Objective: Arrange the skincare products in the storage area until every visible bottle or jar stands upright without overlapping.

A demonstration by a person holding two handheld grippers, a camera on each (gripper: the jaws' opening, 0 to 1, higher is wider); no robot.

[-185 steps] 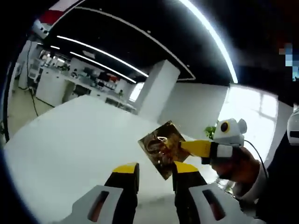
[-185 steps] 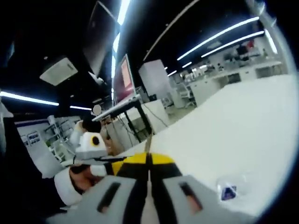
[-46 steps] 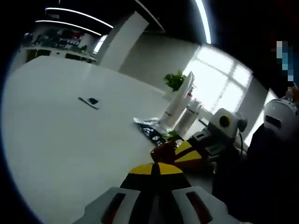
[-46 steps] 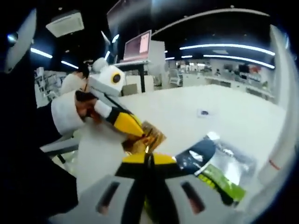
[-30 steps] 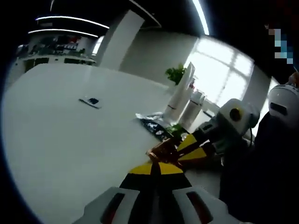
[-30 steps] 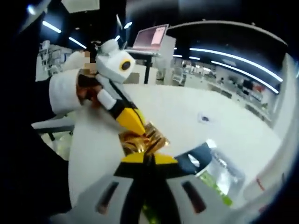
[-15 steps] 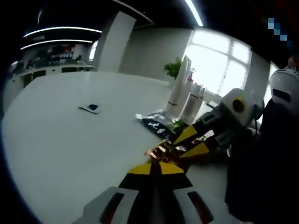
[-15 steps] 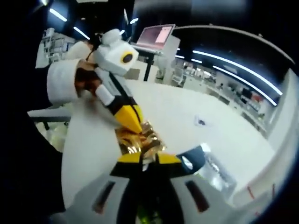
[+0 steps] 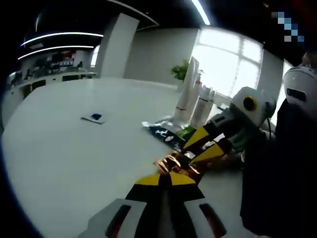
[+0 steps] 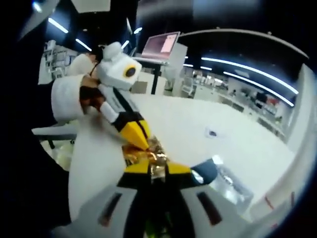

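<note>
Over the white worktop [image 9: 64,148] the two tongs met tip to tip around a crumpled gold foil sachet [image 9: 171,162]. The left tongs [image 9: 165,179] had their jaws pressed together on its near edge, and the right tongs [image 9: 200,146] came in from the side, jaws slightly parted, their tips touching the sachet (whether they gripped it I couldn't tell). Just beyond lay a dark sachet with green print [image 9: 166,133], flat on the worktop, and behind it stood a tall white tube [image 9: 186,94] beside two white bottles [image 9: 202,109], all upright. A small dark item [image 9: 94,118] lay well apart to the other side.
</note>
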